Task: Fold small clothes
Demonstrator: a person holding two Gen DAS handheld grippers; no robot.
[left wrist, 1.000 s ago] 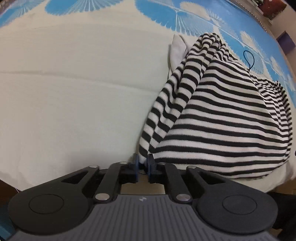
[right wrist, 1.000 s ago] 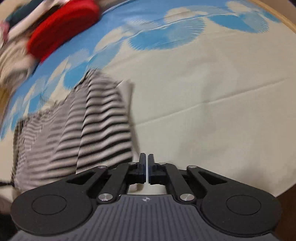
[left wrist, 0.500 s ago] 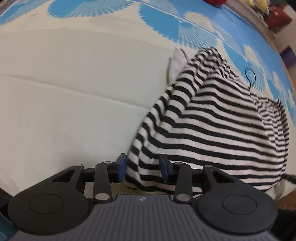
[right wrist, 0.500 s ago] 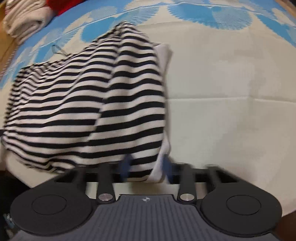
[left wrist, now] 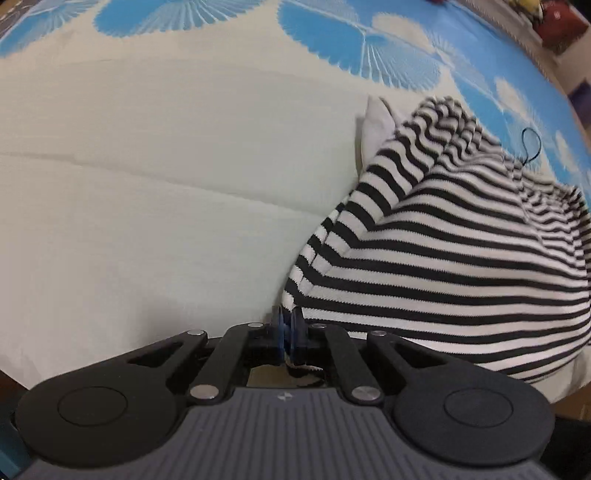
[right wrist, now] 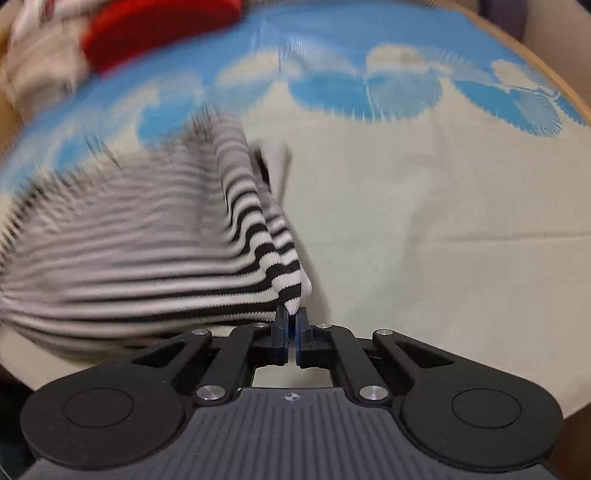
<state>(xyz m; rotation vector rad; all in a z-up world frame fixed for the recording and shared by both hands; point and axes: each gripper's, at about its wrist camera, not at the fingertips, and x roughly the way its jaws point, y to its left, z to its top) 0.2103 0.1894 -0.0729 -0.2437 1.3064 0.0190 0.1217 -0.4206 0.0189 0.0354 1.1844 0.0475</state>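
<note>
Left gripper (left wrist: pixel 287 325) sits at the bottom centre of its frame, jaws pinched together on the near left corner of the striped garment (left wrist: pixel 443 266). That black-and-white knit fills the right half of the left wrist view, humped up on the cream bedspread (left wrist: pixel 147 203) with its blue fan print along the top edge. A thin dark cord loop (left wrist: pixel 530 146) pokes out at upper right, beyond the fabric.

Over to the right wrist view: right gripper (right wrist: pixel 291 325) is clamped too, with a corner of the same striped garment (right wrist: pixel 258 251) nipped at its tips. The cloth stretches away to the left, heavily blurred. A red item (right wrist: pixel 155 29), also blurred, lies at upper left of that frame.
</note>
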